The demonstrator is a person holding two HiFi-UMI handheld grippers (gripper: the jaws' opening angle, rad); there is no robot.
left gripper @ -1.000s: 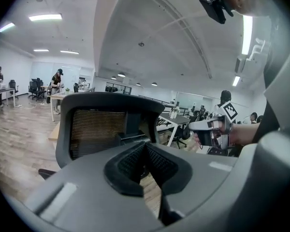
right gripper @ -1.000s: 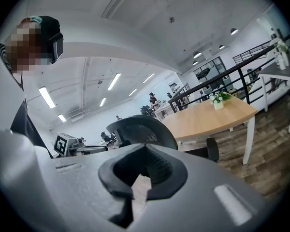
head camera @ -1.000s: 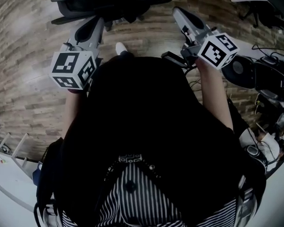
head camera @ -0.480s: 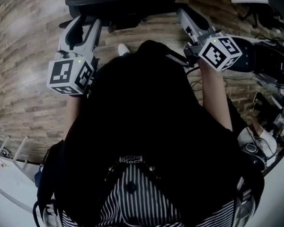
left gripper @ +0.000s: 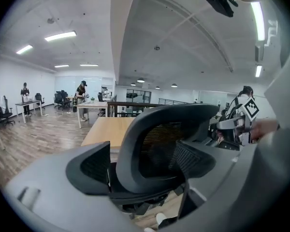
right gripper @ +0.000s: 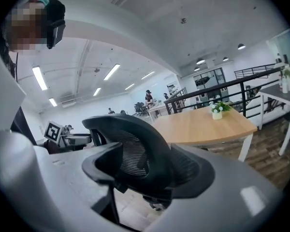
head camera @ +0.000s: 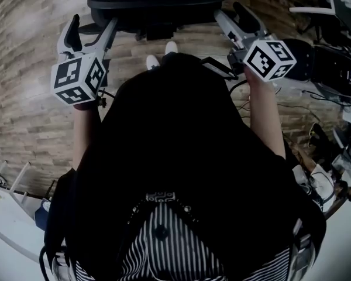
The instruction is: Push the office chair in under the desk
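The black mesh office chair (head camera: 152,4) stands at the top of the head view, its back turned to me. My left gripper (head camera: 90,28) is at the left end of the chair back, its jaws opening wide, and nothing is pressed between them. My right gripper (head camera: 235,15) is at the right end, its jaws opening too, with no grip on anything. In the left gripper view the chair back (left gripper: 169,144) fills the gap between the dark pads (left gripper: 89,168). The wooden desk (left gripper: 108,129) lies behind it. The right gripper view shows the same chair (right gripper: 130,153) and desk (right gripper: 203,127).
The floor (head camera: 29,98) is wood plank. Cables and another chair's base (head camera: 333,69) lie at the right. A white table edge (head camera: 6,215) is at lower left. A small potted plant (right gripper: 217,111) stands on the desk. People (left gripper: 81,95) work at far tables.
Both grippers have gone from shut to wide open. They and the person have moved forward, and the chair back now sits right at the fingertips.
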